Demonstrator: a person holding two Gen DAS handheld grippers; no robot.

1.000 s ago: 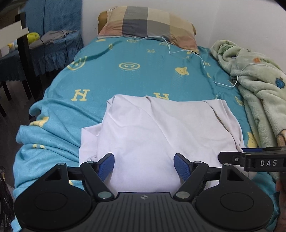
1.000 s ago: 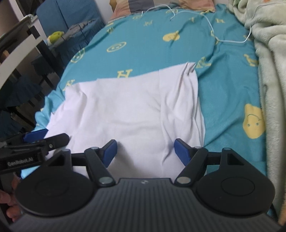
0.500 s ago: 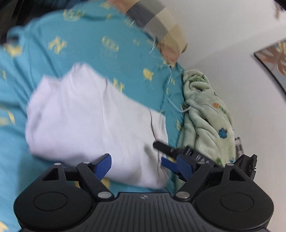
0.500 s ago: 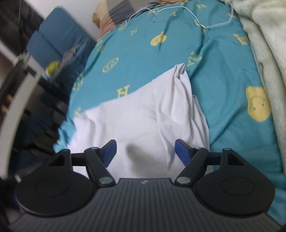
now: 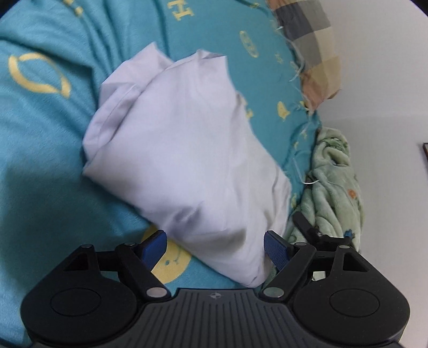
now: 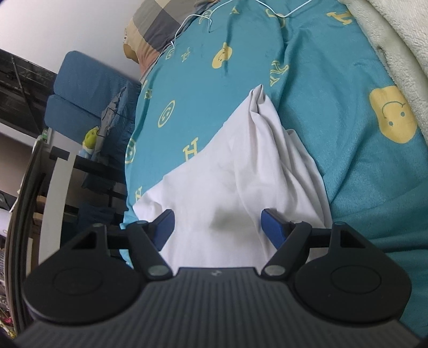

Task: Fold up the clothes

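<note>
A white garment (image 5: 187, 150) lies partly folded on the teal bedspread (image 5: 45, 160). My left gripper (image 5: 215, 247) is open, with its blue pads on either side of the garment's near edge, the cloth bulging between them. In the right wrist view the same garment (image 6: 230, 171) lies bunched with a raised fold along its right side. My right gripper (image 6: 216, 223) is open over the garment's near end. The tip of the right gripper shows in the left wrist view (image 5: 307, 227), beside the garment's right edge.
A plaid pillow (image 5: 307, 40) lies at the head of the bed. A green fleece blanket (image 5: 334, 187) is heaped along the wall side. A white cable (image 6: 240, 10) crosses the bedspread (image 6: 361, 174). A blue chair (image 6: 88, 88) and a desk (image 6: 58, 182) stand beside the bed.
Both grippers have tilted and swung; the left view has rotated strongly clockwise and moved closer. The garment has gone from flat and wide to narrower and bunched. Both grippers stay open.
</note>
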